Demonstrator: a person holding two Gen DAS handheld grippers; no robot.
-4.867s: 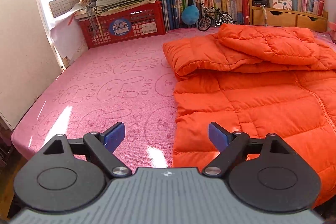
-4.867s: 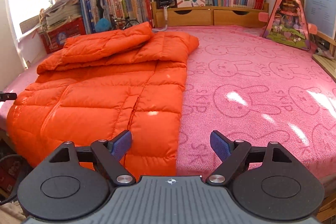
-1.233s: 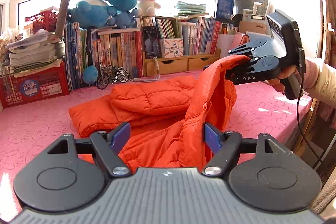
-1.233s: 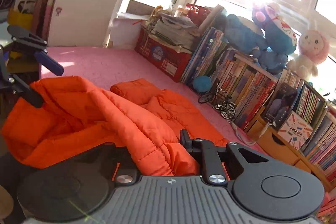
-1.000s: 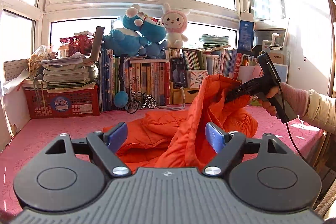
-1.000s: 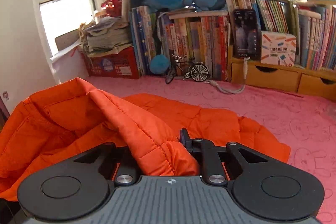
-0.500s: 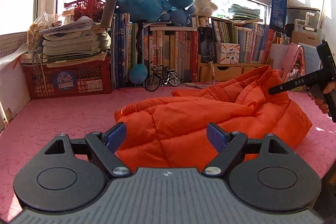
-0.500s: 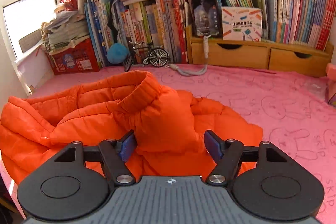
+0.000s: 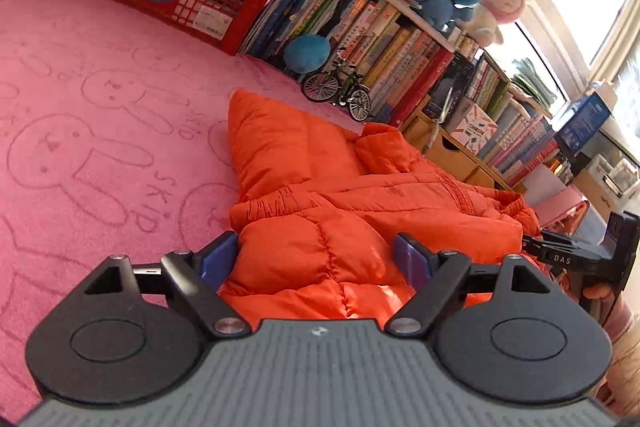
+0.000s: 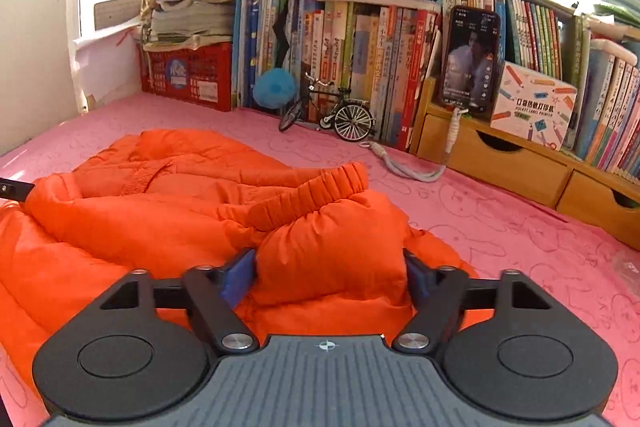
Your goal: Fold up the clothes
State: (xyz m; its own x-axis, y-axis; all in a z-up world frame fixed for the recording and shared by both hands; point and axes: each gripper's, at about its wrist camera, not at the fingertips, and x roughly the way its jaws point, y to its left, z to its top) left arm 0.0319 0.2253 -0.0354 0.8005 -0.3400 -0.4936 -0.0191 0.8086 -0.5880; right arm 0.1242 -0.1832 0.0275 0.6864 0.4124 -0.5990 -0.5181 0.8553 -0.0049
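- Mid-frame on the pink bed (image 10: 500, 227) lies the orange jacket (image 10: 168, 211), folded over itself.
- Both grippers, left (image 9: 316, 259) and right (image 10: 328, 273), gape around puffy folds (not clamped).
- Soft, light, slippery; grip hems.

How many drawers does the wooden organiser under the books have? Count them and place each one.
2. The left drawer sits below the propped phone. The right drawer is beside it, partly cut off by the picture's edge. More may lie out of view.
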